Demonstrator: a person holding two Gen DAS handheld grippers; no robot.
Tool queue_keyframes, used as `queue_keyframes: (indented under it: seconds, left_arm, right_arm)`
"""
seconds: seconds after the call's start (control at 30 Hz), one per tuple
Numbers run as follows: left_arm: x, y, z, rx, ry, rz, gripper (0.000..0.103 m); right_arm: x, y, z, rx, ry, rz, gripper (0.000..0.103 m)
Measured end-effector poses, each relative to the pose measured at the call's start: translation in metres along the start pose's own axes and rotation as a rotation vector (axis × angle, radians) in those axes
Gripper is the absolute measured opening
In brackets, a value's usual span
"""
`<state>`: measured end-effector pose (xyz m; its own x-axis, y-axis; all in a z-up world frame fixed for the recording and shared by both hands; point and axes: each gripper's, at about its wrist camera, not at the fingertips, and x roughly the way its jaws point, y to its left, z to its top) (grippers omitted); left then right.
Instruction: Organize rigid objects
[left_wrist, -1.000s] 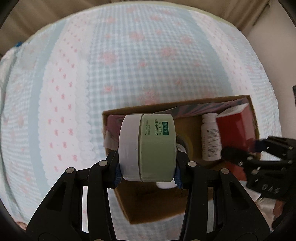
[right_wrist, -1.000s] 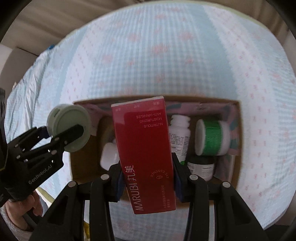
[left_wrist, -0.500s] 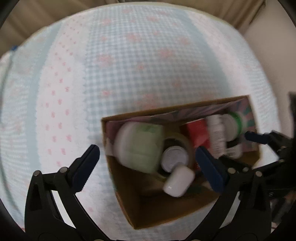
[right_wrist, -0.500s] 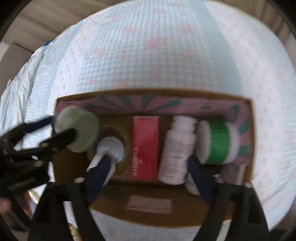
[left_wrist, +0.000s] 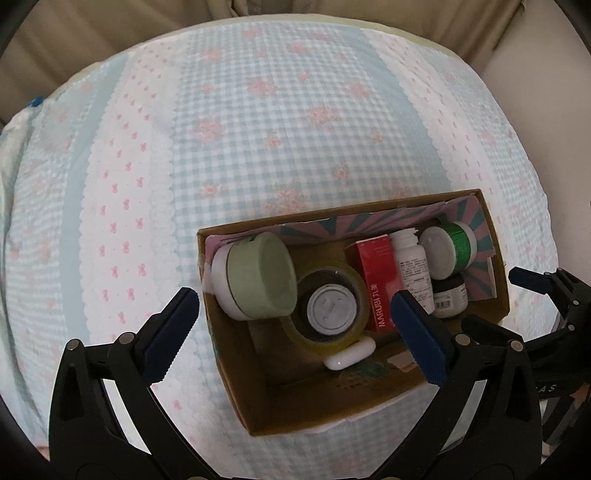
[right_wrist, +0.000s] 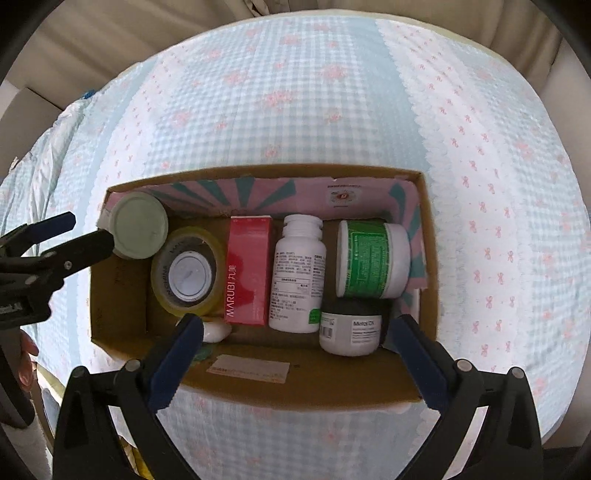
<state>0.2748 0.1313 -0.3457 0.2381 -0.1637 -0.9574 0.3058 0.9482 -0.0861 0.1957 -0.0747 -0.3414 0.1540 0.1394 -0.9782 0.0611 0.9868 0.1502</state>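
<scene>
We see a brown corrugated cardboard box (right_wrist: 306, 384) resting on a soft quilted cover (right_wrist: 314, 92) printed in pale blue gingham with pink bows and flowers. The box's inner back wall carries a pink and teal sunburst liner (right_wrist: 229, 192).

Inside, from one end to the other, lie a squat pale green jar (right_wrist: 138, 225) with a white base, tipped on its side in the corner and touching a glossy roll of clear yellowish tape (right_wrist: 186, 273). A round white cap (right_wrist: 190, 275) sits within the tape's hole. Next comes a flat red carton (right_wrist: 247, 269) marked MARUBI, then a smooth white plastic pill bottle (right_wrist: 297, 273) lying on its side, then a white tub with a green label (right_wrist: 371, 258), also on its side. A grey-labelled dark jar (right_wrist: 349, 330) lies in front of that tub, and a small smooth white oval case (left_wrist: 349, 356) rests beside the tape roll.

Our left gripper (left_wrist: 291, 325) hovers above the green jar's end of the box, its blue-padded fingers (left_wrist: 170, 332) spread fully wide and holding nothing; the green jar (left_wrist: 258, 282) lies below, between them but apart from both.

Our right gripper (right_wrist: 295, 358) hangs over the box's near wall, its jaws opening, nothing clasped between them; the red carton lies just beyond, free of both pads (right_wrist: 175, 360).
</scene>
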Motion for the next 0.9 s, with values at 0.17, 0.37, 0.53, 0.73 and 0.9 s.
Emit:
queue_keyframes:
  seconds: [0.17, 0.37, 0.53, 0.73, 0.9]
  left_arm:
    - [-0.031, -0.013, -0.007, -0.035, -0.035, 0.034, 0.103]
    - [-0.094, -0.045, -0.013, -0.077, -0.11, 0.022, 0.103]
    - [-0.175, -0.08, -0.018, -0.078, -0.246, 0.051, 0.103]
    - [-0.288, -0.115, -0.032, -0.085, -0.499, 0.083, 0.103]
    - [-0.351, -0.135, -0.04, -0.081, -0.663, 0.133, 0.103]
  right_arm:
    - [-0.018, -0.005, -0.002, -0.018, -0.009, 0.031, 0.102]
    - [-0.069, -0.015, -0.005, -0.055, -0.058, 0.062, 0.102]
    - [-0.159, -0.031, -0.003, -0.064, -0.16, 0.077, 0.102]
    - [-0.274, -0.048, -0.005, -0.039, -0.371, 0.041, 0.102]
    - [-0.348, -0.052, -0.019, -0.042, -0.546, -0.023, 0.102]
